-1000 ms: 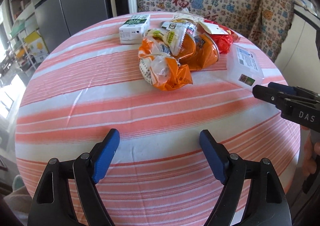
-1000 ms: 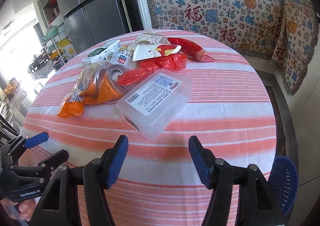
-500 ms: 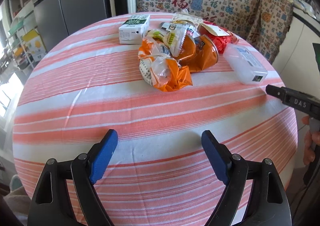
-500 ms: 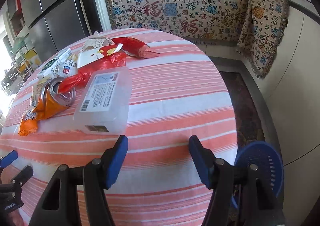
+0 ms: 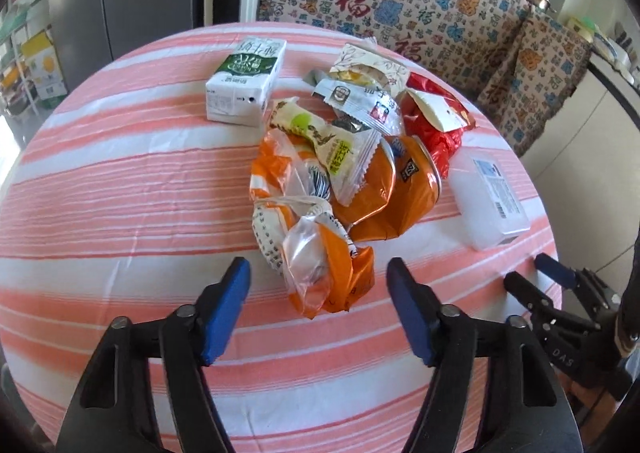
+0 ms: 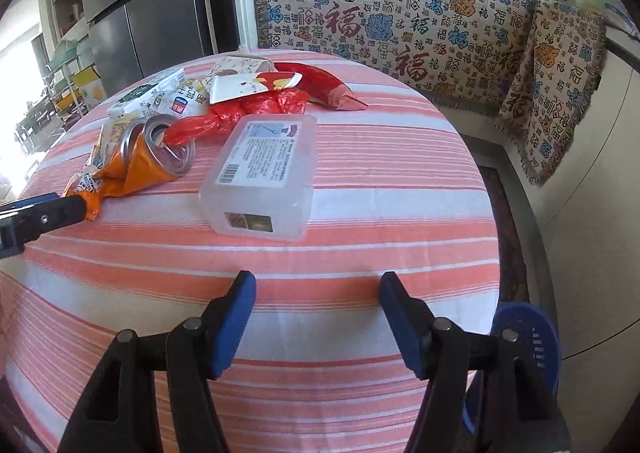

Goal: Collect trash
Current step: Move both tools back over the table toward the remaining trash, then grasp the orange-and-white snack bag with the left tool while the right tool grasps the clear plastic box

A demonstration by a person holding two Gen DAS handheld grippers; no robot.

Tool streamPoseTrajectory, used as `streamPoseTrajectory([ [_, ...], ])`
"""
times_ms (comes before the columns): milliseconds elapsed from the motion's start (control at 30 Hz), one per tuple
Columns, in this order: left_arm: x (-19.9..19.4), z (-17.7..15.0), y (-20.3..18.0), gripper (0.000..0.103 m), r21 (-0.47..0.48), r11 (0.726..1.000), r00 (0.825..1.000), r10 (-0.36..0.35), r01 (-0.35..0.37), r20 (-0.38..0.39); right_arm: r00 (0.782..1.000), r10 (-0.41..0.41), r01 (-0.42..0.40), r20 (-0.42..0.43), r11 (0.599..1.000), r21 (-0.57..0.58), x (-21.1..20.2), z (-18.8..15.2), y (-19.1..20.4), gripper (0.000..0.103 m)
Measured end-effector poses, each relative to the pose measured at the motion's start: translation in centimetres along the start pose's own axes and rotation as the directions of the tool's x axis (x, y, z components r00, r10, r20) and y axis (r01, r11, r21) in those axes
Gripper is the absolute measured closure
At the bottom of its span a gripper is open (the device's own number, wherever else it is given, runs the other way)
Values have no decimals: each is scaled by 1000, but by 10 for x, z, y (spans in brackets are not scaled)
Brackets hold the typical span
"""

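Round desk (image 5: 120, 181) in a striped cloth, carrying a heap of trash.
Left wrist view: left tongs (image 5: 318, 307) spread apart, just short of the orange wrapper (image 5: 320, 273). Right wrist view: right tongs (image 6: 316, 319) spread apart, empty, near the clear plastic box (image 6: 266, 173); blue basket (image 6: 532, 341) below the desk edge.

— What do the claws look like?
— The left claw (image 5: 318, 309) has black plastic arms with triangular cut-outs, silver rivets at the joints and blue fingertips (image 5: 224, 309).
— And the other?
— The right claw (image 6: 318, 323) looks the same; the left view shows white "DAS" lettering on it.
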State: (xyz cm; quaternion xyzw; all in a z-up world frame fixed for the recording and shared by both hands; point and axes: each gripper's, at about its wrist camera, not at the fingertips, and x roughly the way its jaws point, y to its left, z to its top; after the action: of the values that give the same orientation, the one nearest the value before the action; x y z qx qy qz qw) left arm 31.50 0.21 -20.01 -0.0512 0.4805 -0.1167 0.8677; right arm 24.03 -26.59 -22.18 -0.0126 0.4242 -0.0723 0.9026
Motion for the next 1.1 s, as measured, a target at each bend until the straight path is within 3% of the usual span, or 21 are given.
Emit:
streamPoseTrajectory([
  [200, -17, -17, 11, 55, -6, 1000, 1000, -27, 27, 16, 1000, 9, -9, 0, 1000, -6, 0, 0, -1, 37],
  [400, -48, -40, 27, 54, 16, 997, 997, 69, -69, 27, 1000, 14, -14, 0, 1000, -8, 0, 0, -2, 37],
  [533, -54, -47, 32, 48, 23, 996, 996, 82, -82, 30, 1000, 14, -14, 1, 1000, -10, 0, 0, -1, 37],
  [600, -53, -46, 33, 36, 18, 997, 996, 80, -80, 31, 1000, 14, -14, 1, 1000, -9, 0, 0, -2, 37],
  [667, -50, -45, 35, 32, 4, 998, 997, 69, -69, 30, 1000, 16, -16, 4, 1000, -9, -1, -1, -1, 37],
  [867, -43, -39, 38, 28, -25, 998, 998, 55, -55, 3, 1000, 21, -21, 3, 1000, -8, -2, -1, -2, 37],
  [967, -40, -34, 46, 26, -57, 997, 998, 58, -59, -14, 998, 66, -66, 9, 997, 39, -8, 1, -11, 37],
  [1100, -31, -29, 51, 26, -68, 995, 996, 72, -75, -44, 996, 82, -85, 47, 993, 77, -22, 20, -20, 36],
])
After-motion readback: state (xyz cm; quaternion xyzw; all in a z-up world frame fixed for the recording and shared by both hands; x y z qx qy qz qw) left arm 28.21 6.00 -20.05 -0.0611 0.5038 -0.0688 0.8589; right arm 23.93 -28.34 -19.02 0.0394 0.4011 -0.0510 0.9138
